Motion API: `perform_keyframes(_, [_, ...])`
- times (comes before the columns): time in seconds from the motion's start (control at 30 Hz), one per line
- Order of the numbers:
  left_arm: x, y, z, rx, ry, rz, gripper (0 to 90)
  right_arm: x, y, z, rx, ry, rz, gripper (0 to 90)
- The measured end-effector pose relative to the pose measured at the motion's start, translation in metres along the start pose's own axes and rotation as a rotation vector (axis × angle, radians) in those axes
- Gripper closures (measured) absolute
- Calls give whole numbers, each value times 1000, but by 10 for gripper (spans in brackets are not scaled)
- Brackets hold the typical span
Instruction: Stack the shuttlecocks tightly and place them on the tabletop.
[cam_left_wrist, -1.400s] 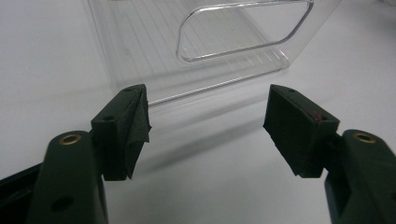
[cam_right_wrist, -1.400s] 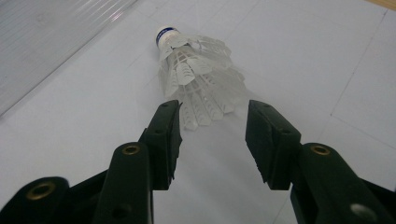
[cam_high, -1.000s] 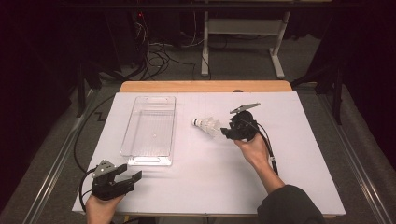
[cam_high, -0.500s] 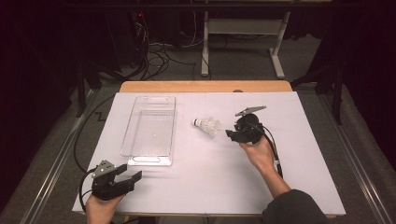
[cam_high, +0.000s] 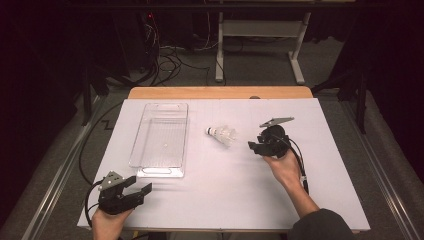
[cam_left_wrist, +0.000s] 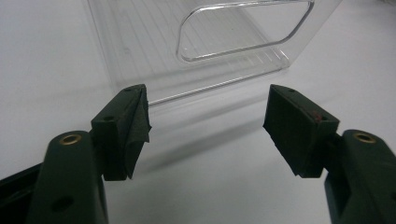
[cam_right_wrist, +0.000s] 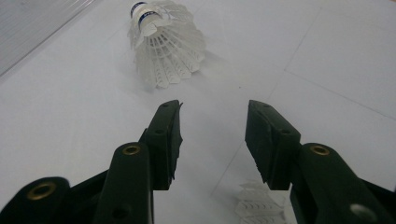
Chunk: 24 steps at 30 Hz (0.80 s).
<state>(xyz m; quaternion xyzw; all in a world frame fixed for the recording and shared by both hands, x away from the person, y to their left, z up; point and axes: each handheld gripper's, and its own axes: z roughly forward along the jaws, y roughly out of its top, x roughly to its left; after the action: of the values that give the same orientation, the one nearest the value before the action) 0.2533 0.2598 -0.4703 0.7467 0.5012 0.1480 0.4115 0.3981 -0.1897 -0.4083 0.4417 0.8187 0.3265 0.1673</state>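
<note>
High view: shuttlecock loose on table, bin unfilled

Item 1. White feathered shuttlecock with a blue-banded cork tip (cam_high: 221, 134): lies on its side on the white-covered table (cam_high: 225, 195), between the bin and the right claw, apart from both. In the right gripper view the shuttlecock (cam_right_wrist: 163, 46) sits ahead of the jaws, cork end pointing away, skirt toward the camera, nothing touching it.

Item 2. Clear rectangular plastic bin with cut-out handles (cam_high: 161, 140): stands to the left of the shuttlecock, nothing in it but 1 small speck on its floor. Its near handle wall (cam_left_wrist: 243, 28) faces the left claw.

Item 3. Right claw (cam_high: 253, 146): held low over the table in the person's right hand (cam_high: 284, 167), aimed left at the shuttlecock. Jaws stand parted, with nothing between them; bare table shows in the gap.

Item 4. Left claw (cam_high: 142, 189): held by the left hand (cam_high: 107, 220) at the table's near left corner, just short of the bin's near end. Jaws stand wide apart, holding nothing.

Status. Judged work: shuttlecock into bin. Done: 0 steps visible. Left: closing on the shuttlecock, lifting, carrying across to the bin, release. Likely step in hand: right claw's approach.
</note>
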Motion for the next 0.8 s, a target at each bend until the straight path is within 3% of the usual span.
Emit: perform_keyframes(0.8, [0, 0, 1, 9, -1, 4, 318, -23, -24, -22, 7, -42, 36, 556])
